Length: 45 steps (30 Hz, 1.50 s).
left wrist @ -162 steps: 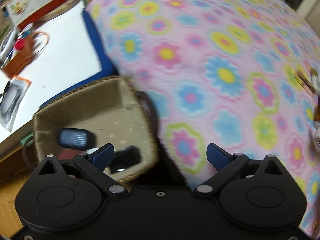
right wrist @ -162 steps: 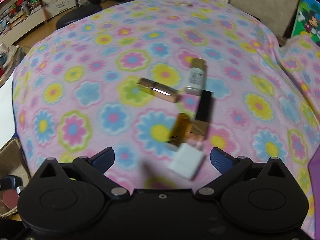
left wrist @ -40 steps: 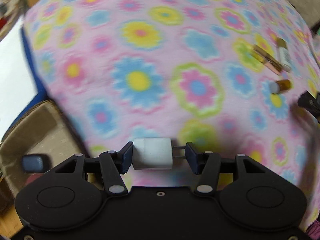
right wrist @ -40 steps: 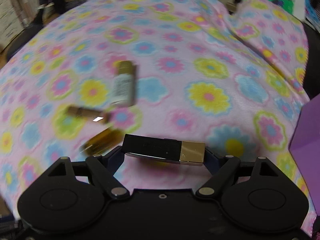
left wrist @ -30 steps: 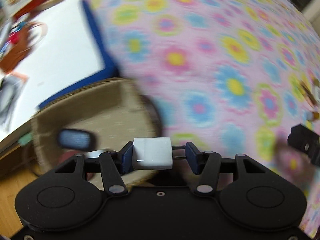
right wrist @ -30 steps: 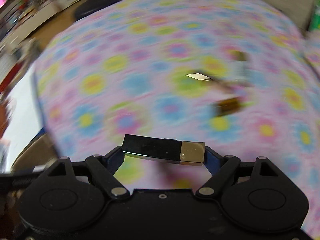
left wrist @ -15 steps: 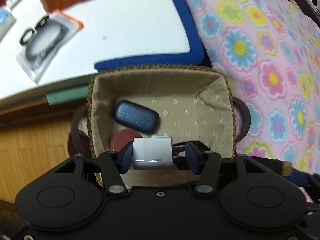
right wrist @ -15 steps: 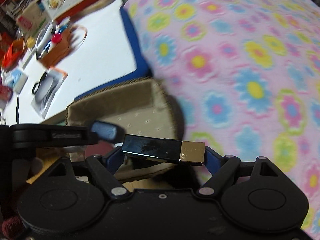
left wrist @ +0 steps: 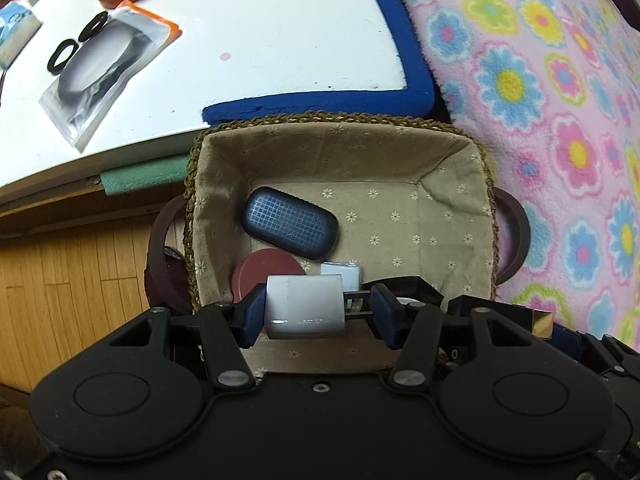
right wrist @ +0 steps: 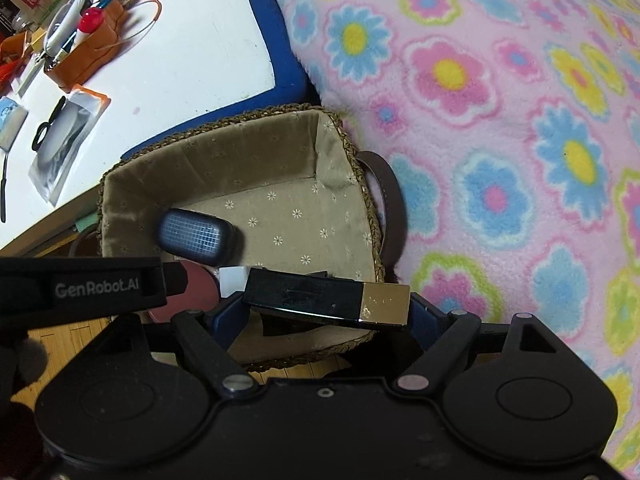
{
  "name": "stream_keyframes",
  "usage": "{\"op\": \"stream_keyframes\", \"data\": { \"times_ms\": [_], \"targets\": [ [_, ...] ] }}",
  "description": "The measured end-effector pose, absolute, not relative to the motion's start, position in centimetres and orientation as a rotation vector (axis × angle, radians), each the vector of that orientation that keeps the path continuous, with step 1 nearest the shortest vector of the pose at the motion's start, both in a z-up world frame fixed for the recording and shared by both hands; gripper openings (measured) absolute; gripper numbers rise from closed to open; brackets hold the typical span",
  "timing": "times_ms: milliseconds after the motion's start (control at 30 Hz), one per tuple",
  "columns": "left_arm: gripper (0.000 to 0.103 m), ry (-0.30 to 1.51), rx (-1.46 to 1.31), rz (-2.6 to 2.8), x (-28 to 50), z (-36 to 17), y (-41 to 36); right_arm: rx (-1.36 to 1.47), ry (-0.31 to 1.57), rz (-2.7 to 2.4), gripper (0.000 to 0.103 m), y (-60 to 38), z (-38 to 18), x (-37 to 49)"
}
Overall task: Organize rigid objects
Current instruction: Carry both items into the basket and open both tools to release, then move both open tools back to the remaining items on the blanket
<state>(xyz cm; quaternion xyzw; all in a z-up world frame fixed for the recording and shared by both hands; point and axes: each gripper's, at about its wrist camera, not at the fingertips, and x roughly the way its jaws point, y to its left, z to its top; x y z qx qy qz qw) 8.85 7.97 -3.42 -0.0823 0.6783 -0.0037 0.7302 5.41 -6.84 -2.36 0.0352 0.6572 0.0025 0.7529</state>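
The left gripper [left wrist: 318,314] clamps a white plastic charger block [left wrist: 305,306], directly above the fabric-lined woven basket [left wrist: 340,120]; the right gripper [right wrist: 326,312] pinches a black-and-gold rectangular case [right wrist: 326,300] — long axis three-to-nine — over the basket's five-o'clock rim.

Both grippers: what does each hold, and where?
Left gripper: white plug adapter, clamped body-to-prongs. Right gripper: black gold-capped rectangular tube, clamped end to end.

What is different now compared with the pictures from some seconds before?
The left gripper took the white charger and the right gripper the black and gold case from the blanket; both now hang over the basket. The blue case and red disc lie inside as before.
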Motion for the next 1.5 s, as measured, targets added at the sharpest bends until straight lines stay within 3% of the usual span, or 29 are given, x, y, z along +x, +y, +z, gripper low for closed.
{"op": "stream_keyframes", "data": {
  "times_ms": [167,433,667,900,1167,1500],
  "targets": [
    [0.061,1.491,-0.188,0.027,8.8,-3.4,8.4,0.07,1.43,0.0,0.085,-6.9,-2.5,5.7],
    [0.064,1.502,-0.189,0.034,8.7,-3.7,8.4,0.056,1.412,-0.017,0.086,-7.2,-2.0,5.7],
    [0.077,1.509,-0.186,0.015,8.3,-3.8,8.1,0.072,1.395,-0.057,0.088,-7.9,-1.2,4.6],
    [0.079,1.483,-0.102,-0.098,7.7,-2.8,5.5,0.087,1.361,-0.092,0.089,-10.7,0.5,2.6],
    [0.079,1.49,-0.057,-0.248,6.7,-1.2,-0.6,0.067,1.264,-0.156,0.093,-16.1,4.2,-0.8],
    [0.082,1.488,0.231,-0.493,5.6,1.3,-17.2,-0.031,1.175,-0.224,0.093,-24.6,8.1,-6.1]
  ]
}}
